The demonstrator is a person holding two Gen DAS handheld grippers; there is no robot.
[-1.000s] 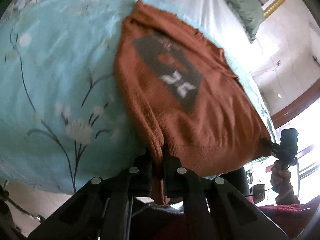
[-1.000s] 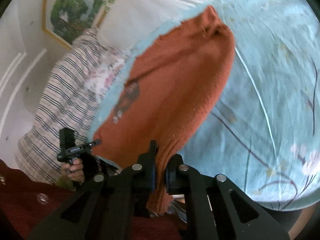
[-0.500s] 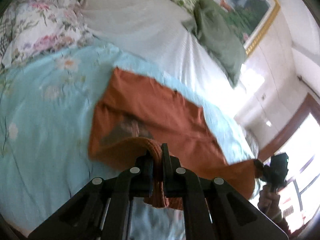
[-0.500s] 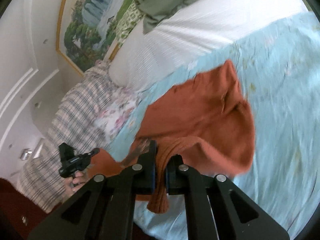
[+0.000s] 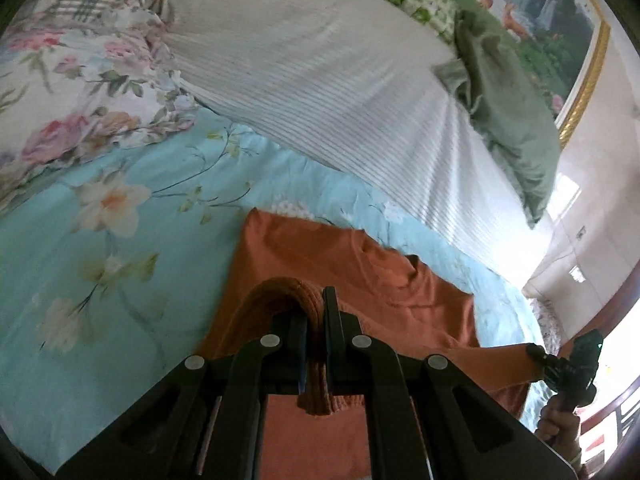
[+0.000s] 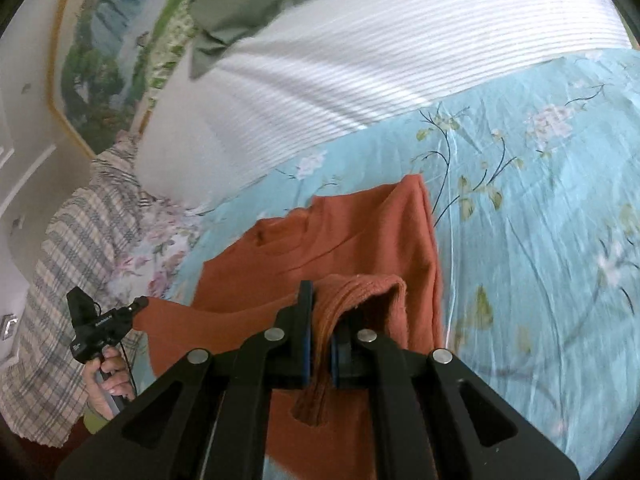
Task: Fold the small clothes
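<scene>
A small rust-orange knit sweater (image 5: 360, 276) lies on the light blue floral bedsheet (image 5: 100, 240), its collar end away from me. My left gripper (image 5: 316, 312) is shut on one corner of its ribbed hem, lifted over the sweater's body. My right gripper (image 6: 320, 312) is shut on the other hem corner of the sweater (image 6: 360, 232). The hem is stretched between both grippers and folded towards the collar, so the printed front is hidden. The right gripper also shows at the right edge of the left wrist view (image 5: 536, 354), and the left gripper at the left of the right wrist view (image 6: 138, 304).
A white striped pillow (image 5: 320, 72) lies beyond the sweater, with a green cloth (image 5: 508, 112) on its far side. A floral pillow (image 5: 72, 92) and a plaid blanket (image 6: 68, 260) lie at one side. A framed landscape picture (image 6: 104, 64) hangs on the wall.
Both grippers have lifted the hem and carried it forward over the sweater towards the collar. The printed front, seen before, is now covered by the fold.
</scene>
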